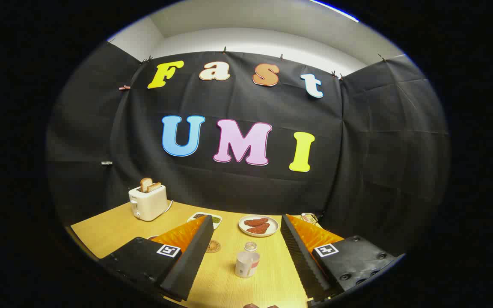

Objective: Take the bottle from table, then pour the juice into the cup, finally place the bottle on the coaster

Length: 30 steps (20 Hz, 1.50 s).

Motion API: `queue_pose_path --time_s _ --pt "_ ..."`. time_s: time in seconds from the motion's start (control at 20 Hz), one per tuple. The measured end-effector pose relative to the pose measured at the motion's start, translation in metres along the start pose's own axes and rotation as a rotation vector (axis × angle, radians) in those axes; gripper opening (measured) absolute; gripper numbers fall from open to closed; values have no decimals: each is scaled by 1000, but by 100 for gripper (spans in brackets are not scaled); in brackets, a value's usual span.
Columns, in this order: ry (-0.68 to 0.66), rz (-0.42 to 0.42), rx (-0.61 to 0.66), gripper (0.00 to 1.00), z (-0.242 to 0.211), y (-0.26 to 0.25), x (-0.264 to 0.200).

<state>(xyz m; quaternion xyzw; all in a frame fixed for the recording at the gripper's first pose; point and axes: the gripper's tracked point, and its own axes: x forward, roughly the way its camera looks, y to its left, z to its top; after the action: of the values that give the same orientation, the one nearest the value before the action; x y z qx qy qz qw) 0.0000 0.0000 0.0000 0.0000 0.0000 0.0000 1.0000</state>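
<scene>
Spread wide, the gripper (246, 261) straddles the small bottle (247, 260) – light, stiff, likely slippery – best pinched mid-body at the label.

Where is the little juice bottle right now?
In the gripper view, the bottle stands upright on the table, between the open gripper's jaws and touching neither, with the coaster to its left and the plate beyond it.

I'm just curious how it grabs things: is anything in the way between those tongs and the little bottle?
Nothing visible is. The tongs are open, and the bottle stands upright on bare table between the two fingers, touching neither. The plate lies beyond it.
</scene>
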Motion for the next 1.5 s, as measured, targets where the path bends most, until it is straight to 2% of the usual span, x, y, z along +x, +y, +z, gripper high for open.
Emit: queue_pose_path --time_s 0.8,1.5 --pt "-1 49 -10 97 -5 7 3" --pt "53 73 17 97 -41 -3 34"
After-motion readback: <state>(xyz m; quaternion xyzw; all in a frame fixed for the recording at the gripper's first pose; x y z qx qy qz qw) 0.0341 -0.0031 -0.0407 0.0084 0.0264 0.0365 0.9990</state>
